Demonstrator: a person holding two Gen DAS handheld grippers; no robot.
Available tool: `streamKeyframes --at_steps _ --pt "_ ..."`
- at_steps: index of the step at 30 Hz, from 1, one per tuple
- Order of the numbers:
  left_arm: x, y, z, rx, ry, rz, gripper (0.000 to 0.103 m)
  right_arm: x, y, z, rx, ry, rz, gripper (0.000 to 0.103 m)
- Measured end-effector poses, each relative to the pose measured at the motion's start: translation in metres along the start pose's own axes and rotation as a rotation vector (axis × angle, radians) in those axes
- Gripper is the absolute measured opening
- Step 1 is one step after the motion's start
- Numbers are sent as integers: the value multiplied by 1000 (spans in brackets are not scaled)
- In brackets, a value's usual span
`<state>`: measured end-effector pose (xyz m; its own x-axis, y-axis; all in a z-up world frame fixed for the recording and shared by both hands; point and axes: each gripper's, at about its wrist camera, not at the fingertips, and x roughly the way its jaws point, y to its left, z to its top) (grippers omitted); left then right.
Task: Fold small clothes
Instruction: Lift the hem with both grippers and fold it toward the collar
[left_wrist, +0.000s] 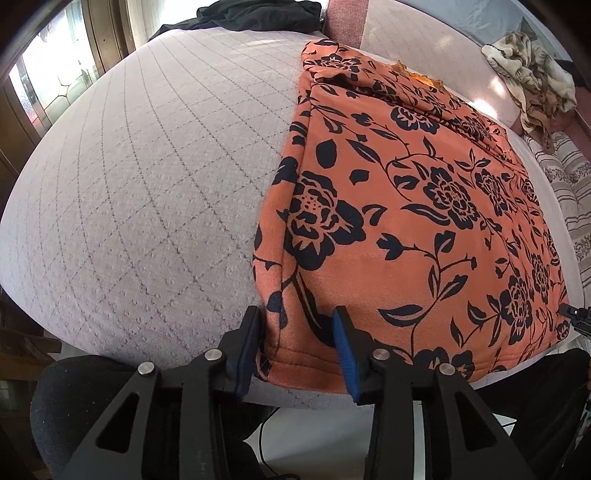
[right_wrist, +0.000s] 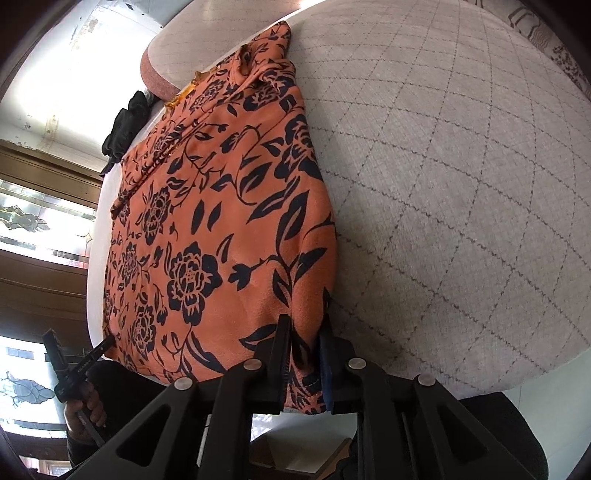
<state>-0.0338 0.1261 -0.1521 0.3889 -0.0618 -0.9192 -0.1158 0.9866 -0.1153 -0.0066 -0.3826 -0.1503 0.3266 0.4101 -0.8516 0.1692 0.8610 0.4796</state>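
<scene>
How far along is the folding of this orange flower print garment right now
Done: the orange garment lies flattened on the mattress, side edges apparently folded in. In hand: left gripper and right gripper straddle its near hem corners. Left: lifting the hem over toward the collar.

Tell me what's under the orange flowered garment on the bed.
The orange floral garment lies flat on the grey quilted mattress, which shows around it. Whatever lies directly beneath the cloth is covered and cannot be seen.

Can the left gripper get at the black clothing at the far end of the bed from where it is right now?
Probably not. The left gripper sits at the near hem of the orange floral garment, while the black clothing lies across the whole quilted bed surface. Nothing blocks it, but it looks far.
</scene>
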Motion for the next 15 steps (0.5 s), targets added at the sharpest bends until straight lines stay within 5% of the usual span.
streamKeyframes --at_steps 8,15 --pt "-9 22 2 -125 32 -76 42 0 -2 0 4 7 30 16" --pt "-7 16 -1 -75 50 -44 45 0 -2 0 4 14 42 25"
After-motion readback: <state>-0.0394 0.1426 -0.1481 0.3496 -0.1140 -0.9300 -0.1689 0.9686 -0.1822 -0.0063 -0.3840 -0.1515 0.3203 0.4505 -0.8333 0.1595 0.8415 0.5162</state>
